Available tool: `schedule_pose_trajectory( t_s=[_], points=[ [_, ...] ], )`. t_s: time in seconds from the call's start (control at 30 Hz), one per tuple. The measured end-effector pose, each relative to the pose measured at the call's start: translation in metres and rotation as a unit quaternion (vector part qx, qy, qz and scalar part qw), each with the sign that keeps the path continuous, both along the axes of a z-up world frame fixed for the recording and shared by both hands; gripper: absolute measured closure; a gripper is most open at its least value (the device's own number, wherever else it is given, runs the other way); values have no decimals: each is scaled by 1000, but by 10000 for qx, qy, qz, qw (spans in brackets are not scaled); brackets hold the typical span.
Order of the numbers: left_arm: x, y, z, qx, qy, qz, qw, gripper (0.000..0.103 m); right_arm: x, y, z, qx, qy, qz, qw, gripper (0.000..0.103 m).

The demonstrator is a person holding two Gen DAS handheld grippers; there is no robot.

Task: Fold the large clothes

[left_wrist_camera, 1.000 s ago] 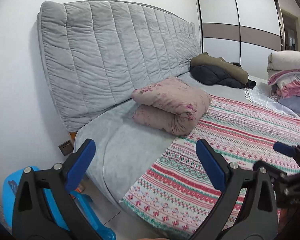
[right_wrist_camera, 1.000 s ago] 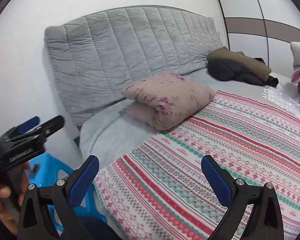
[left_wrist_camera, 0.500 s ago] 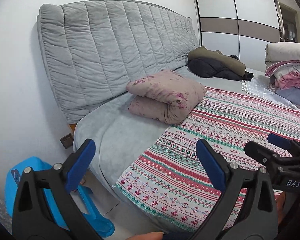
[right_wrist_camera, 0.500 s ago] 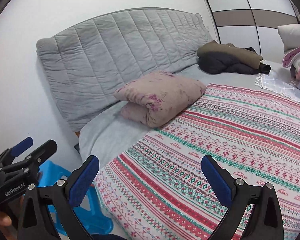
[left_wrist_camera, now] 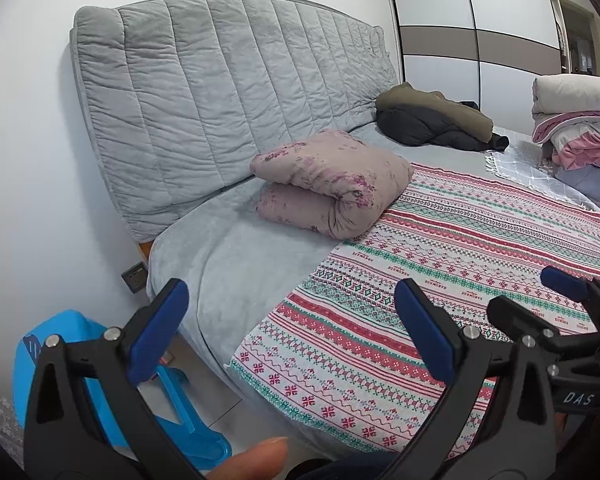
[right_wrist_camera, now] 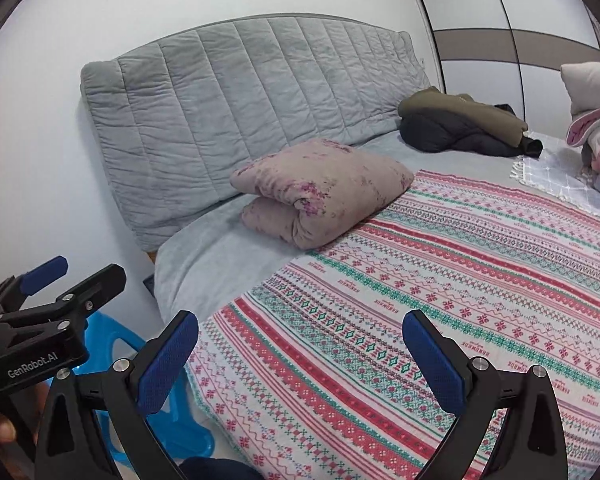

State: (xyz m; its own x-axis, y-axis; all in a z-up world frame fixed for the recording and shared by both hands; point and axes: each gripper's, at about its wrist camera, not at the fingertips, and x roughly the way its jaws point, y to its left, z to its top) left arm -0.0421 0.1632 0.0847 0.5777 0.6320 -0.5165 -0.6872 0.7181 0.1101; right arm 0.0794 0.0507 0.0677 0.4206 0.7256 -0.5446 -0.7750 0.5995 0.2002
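A bed (left_wrist_camera: 236,264) with a grey sheet carries a striped patterned blanket (left_wrist_camera: 440,280) spread flat, reaching its near edge. A folded pink quilt (left_wrist_camera: 332,184) lies near the headboard, overlapping the blanket's edge. Toward the far corner lie a dark jacket (left_wrist_camera: 432,120) and stacked bedding (left_wrist_camera: 576,128).

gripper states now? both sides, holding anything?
Left gripper: open, holding nothing, above the near edge of the patterned blanket.
Right gripper: open, holding nothing, over the same blanket.
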Motion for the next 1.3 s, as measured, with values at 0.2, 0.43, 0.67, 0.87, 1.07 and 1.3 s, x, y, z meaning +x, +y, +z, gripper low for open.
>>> schedule_pose_trajectory(
  t_s=[0.2,0.43,0.67,0.87,1.07,1.3],
  points=[
    [2,7,-7,-179,32,93,9998,1,-6,0,3,-120,-286,-77,9995,0],
    [8,5,-9,-170,106,62,9998,1,-2,-2,3,-74,-257,-266,9993,0],
    [11,4,-9,-193,130,-5,9997,1,-7,-2,3,-128,-463,-386,9981,0],
    [12,3,-10,-227,120,-38,9997,1,-7,-3,3,-154,-504,-436,9977,0],
    [14,3,-14,-283,143,-67,9995,1,-6,-2,2,-163,-444,-435,9979,0],
    [15,3,-15,-264,148,-72,9995,1,-7,-1,1,-209,-468,-424,9978,0]
  ],
)
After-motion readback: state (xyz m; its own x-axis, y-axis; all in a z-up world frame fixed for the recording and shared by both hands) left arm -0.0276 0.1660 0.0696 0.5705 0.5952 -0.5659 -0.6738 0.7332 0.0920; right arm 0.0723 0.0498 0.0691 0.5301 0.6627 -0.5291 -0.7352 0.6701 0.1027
